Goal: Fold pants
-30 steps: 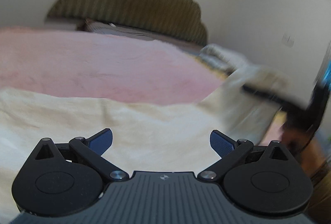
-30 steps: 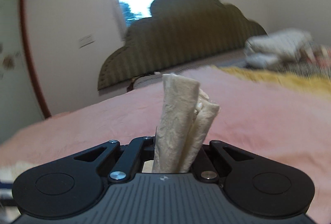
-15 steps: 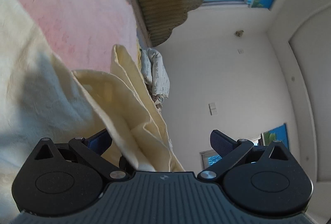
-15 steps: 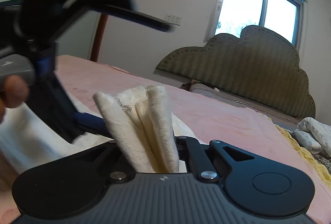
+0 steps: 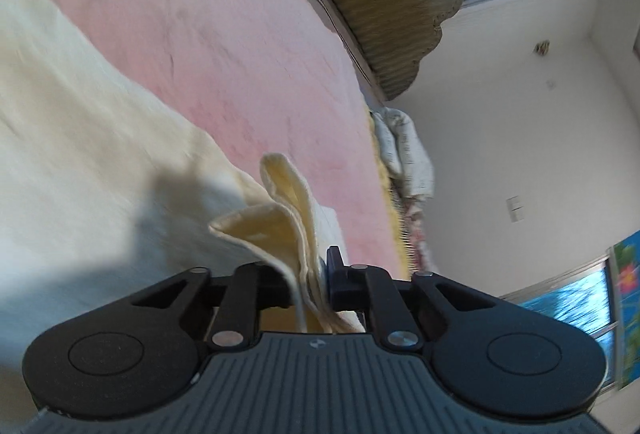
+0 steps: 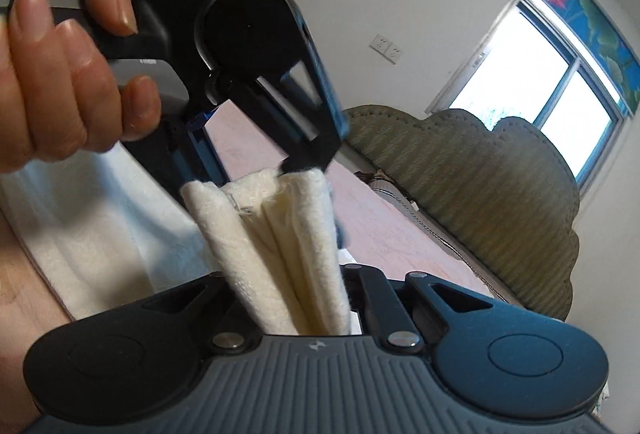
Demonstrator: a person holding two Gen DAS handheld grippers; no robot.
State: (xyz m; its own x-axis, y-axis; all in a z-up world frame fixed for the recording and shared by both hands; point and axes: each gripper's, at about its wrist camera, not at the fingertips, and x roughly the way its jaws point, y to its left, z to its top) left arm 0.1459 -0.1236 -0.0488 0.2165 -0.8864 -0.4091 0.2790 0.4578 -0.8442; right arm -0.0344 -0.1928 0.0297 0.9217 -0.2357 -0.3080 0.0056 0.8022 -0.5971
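The cream pants (image 5: 92, 153) lie spread over the pink bed (image 5: 224, 33), with one bunched edge lifted. My left gripper (image 5: 310, 274) is shut on that folded edge, layers of fabric pinched between its jaws. My right gripper (image 6: 304, 294) is shut on another bunch of the cream pants (image 6: 280, 234), which stands up between its jaws. In the right wrist view the left gripper (image 6: 256, 65) shows close above, held by a hand (image 6: 60, 45), its tips at the top of the same bunch.
A padded olive headboard (image 6: 480, 193) stands at the bed's far end under a window (image 6: 536, 73). A crumpled white blanket (image 5: 404, 149) lies at the bed's far side by a yellow fringe. White walls surround the bed.
My left gripper, open a second ago, has closed on the lifted pants edge. Both grippers have tilted and come close together; the right stays shut on its bunch.
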